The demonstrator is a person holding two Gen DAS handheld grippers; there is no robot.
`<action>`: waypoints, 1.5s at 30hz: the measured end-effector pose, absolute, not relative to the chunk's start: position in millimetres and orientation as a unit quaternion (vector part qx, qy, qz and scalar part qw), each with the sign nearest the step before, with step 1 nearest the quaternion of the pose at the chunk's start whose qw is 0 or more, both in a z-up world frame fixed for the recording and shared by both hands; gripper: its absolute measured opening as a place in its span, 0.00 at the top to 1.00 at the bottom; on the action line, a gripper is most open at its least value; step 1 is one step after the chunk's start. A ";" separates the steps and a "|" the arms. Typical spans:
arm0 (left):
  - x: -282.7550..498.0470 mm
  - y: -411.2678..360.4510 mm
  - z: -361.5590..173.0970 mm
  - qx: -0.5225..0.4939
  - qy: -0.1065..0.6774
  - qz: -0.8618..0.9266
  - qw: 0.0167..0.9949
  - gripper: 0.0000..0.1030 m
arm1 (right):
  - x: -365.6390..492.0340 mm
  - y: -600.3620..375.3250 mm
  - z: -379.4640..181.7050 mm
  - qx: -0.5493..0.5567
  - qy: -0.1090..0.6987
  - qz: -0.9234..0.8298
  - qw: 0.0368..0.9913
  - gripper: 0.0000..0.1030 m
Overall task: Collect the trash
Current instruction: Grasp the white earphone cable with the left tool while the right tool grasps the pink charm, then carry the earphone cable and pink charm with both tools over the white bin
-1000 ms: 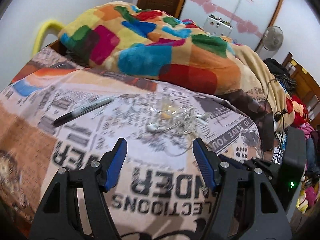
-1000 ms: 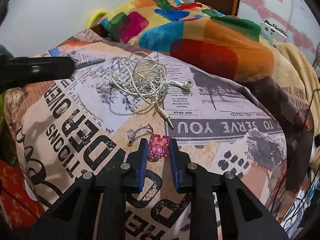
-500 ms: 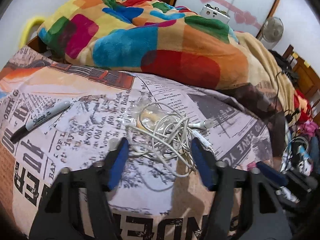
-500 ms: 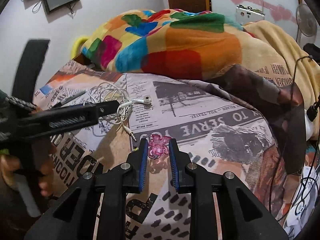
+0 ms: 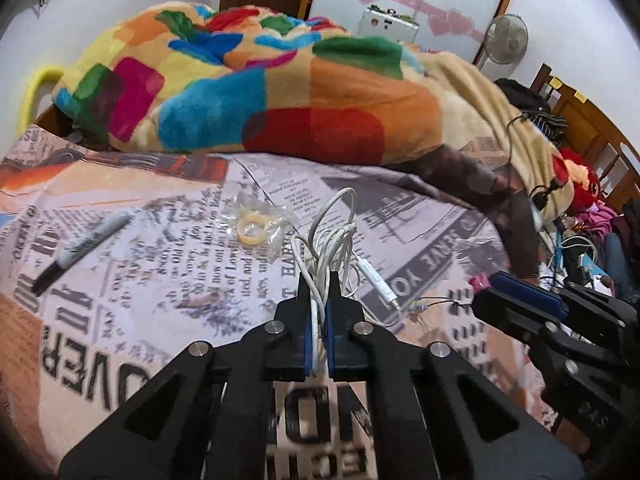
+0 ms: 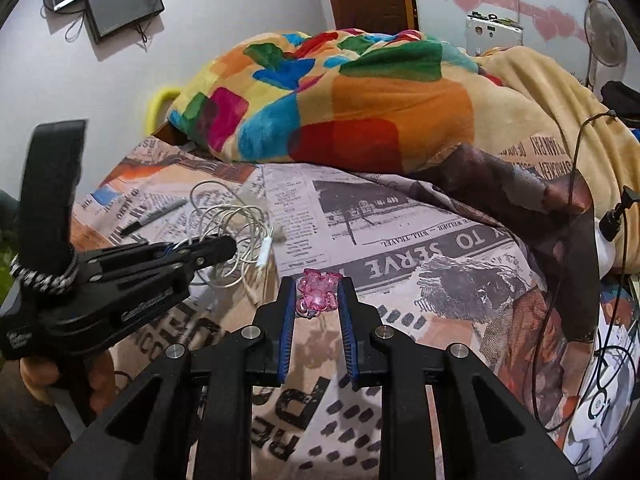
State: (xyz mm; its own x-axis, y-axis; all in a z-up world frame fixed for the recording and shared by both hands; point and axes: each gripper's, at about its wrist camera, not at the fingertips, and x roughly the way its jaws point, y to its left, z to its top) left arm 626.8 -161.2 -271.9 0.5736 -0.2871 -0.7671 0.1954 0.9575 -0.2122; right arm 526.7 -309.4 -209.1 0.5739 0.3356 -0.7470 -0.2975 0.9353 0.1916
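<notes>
My left hand-held gripper point(image 5: 317, 300) has just clamped shut on the earphone cable point(image 5: 334, 236); right hand-held gripper point(image 6: 317, 300) stays clamped on the pink charm point(image 6: 318, 290), lifting next.

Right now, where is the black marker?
In the left wrist view the black marker lies at far left on the newspaper-print bedspread, left of the clear plastic wrapper, untouched by either tool.

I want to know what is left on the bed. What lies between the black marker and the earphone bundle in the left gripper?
In the left wrist view, a clear plastic wrapper with a yellowish ring inside lies on the newspaper-print sheet, between the black marker and the white earphones.
</notes>
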 end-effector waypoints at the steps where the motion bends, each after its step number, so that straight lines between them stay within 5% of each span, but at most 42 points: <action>1: 621.1 -158.7 -263.5 -0.055 0.437 -0.136 0.888 0.97 | 524.0 -309.4 -202.6 0.022 0.422 0.178 0.889 0.81; 29: 372.3 -31.0 -50.0 -0.091 0.300 0.030 0.949 0.97 | 375.4 -245.1 -33.2 -0.008 0.299 0.272 0.915 0.81; 45: 200.3 80.2 -38.7 -0.120 0.283 0.181 0.934 0.97 | 283.1 -119.1 -39.5 -0.069 0.289 0.402 0.866 0.81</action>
